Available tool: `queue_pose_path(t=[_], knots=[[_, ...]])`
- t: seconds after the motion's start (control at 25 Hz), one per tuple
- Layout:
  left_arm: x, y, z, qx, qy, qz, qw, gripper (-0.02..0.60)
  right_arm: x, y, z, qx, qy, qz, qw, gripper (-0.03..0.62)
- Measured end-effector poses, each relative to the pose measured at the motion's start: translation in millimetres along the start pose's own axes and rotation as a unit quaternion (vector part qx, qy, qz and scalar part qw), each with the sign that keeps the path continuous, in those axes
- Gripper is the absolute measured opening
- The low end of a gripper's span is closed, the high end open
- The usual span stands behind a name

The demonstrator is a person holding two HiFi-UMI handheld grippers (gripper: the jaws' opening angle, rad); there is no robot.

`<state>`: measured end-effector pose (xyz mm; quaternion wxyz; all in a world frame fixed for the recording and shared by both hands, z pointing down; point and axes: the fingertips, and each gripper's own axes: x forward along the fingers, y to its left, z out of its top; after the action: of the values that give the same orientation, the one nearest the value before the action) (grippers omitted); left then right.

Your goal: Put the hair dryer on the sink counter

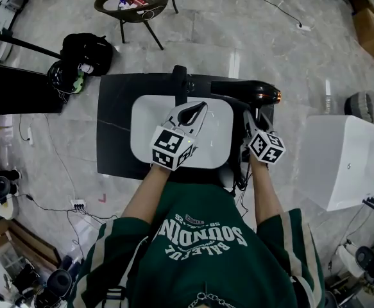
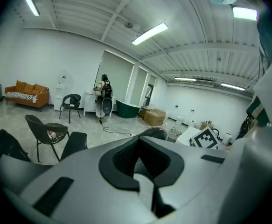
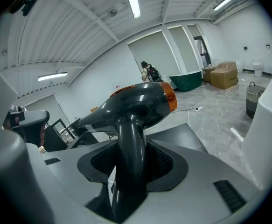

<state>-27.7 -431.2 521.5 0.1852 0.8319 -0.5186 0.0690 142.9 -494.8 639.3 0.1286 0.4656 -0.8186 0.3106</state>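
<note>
Head view, hair dryer (image 1: 247, 92): over the right end of the dark sink counter (image 1: 113, 127), just beside the white basin (image 1: 222, 143), barrel lying left to right.
Head view, nearer tongs: right gripper (image 1: 254, 117) sits directly beneath the dryer. The left gripper (image 1: 193, 113) hovers over the basin.
Left gripper view, left gripper (image 2: 140, 160): jaws spread, nothing between them.
Right gripper view, right gripper (image 3: 131, 167): jaws pinching the handle (image 3: 129, 143), which stands upright. The dryer's body (image 3: 136, 104) is above, counter below and ahead.
</note>
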Motion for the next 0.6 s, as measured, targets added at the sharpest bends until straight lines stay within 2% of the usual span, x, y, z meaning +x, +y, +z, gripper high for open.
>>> queue_pose_path(t=[0.6], knots=[[-1,16,-10,-0.011,0.009,0.012,0.9998,0.011,32,-18,-26,0.004,0.044,-0.021,0.999,0.209]])
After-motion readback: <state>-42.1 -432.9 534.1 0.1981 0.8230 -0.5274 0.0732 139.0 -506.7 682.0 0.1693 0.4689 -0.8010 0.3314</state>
